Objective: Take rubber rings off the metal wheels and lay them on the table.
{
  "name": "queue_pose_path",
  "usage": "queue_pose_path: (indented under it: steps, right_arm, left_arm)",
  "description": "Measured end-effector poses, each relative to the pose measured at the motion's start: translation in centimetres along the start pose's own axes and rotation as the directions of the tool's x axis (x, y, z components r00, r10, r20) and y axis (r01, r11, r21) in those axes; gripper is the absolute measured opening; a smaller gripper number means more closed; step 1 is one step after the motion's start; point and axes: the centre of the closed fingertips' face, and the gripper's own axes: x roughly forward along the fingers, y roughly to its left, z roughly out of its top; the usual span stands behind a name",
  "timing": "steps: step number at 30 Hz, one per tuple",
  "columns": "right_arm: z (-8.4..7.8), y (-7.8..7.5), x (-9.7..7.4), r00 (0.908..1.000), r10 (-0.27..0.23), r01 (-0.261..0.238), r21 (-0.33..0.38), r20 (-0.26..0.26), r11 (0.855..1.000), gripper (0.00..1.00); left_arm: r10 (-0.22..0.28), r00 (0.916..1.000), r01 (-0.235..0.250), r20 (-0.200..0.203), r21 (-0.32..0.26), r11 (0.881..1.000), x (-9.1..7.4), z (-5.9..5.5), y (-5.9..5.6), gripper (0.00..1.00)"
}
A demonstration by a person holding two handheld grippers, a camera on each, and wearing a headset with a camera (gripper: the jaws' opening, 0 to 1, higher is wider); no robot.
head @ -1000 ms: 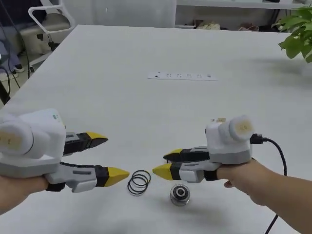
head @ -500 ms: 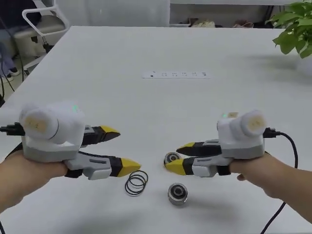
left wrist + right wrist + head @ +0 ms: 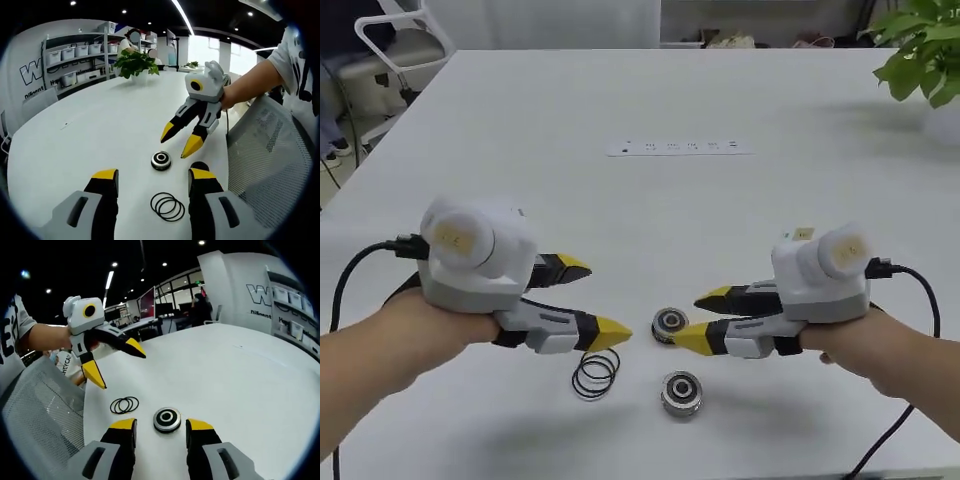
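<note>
White tabletop (image 3: 740,220): loose black rubber rings (image 3: 595,373) lie beside two round metal wheels (image 3: 670,322), flanked by the spread, empty left gripper (image 3: 608,300) and right gripper (image 3: 689,318); next, probably, one pins a wheel while the other peels.

I see a wide white table (image 3: 770,120) with a smooth top. Near my edge of it lie black rubber rings (image 3: 595,374), flat and overlapping each other. Just to the right of them lies a metal wheel (image 3: 681,392), and a second wheel (image 3: 670,323) lies a little farther from me. Well apart, toward the middle, a white strip (image 3: 680,148) lies flat. A potted plant (image 3: 136,67) stands at the far side.
</note>
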Motion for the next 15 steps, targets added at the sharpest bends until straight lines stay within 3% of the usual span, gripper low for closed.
queue_pose_path:
  steps: [15]
  right_arm:
    - [-2.0, -0.8, 0.9, 0.9983, -0.03, 0.029, -0.012, -0.051, 1.0, 0.3]
  left_arm:
    - [-0.059, 0.9974, 0.058, -0.041, -0.026, 0.998, 3.1, -1.0, -0.6, 0.52]
